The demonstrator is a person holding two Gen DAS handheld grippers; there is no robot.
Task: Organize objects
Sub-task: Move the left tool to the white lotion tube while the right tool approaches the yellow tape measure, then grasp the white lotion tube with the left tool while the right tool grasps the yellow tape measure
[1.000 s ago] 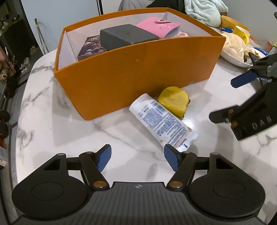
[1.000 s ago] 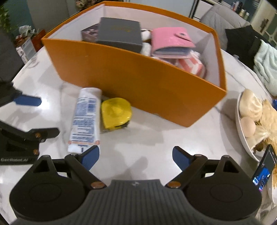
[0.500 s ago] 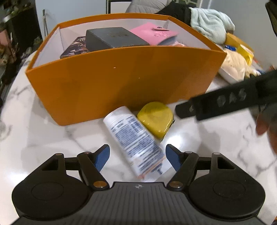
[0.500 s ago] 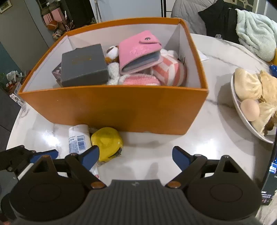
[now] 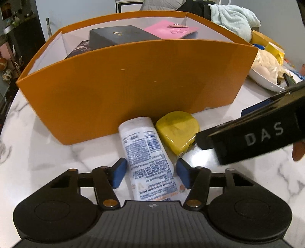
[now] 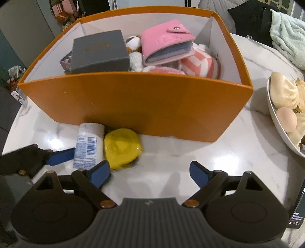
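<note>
Tall orange box [image 6: 137,106] walls off the far side. White tube [image 5: 146,158] and yellow case [image 5: 177,131] crowd its near base; bare marble table [image 6: 190,152] lies open to the right.

A round white marble table [image 6: 247,148] with grey veins reflects overhead light; behind it a pale blue-grey wall [image 5: 76,11] and a dark chair draped with a mint towel [image 6: 286,34]

The left hand-held gripper [image 5: 151,172] is showing a matte black ribbed body, two round black discs, black linkage arms with brass-coloured pivot screws, and blue pads [image 5: 119,172] on its fingers. The right hand-held gripper [image 6: 149,174] is wearing the same black, brass and blue; its side is carrying white letters "DAS". A bare fingertip [image 5: 298,149] is peeking out beneath it.
</note>
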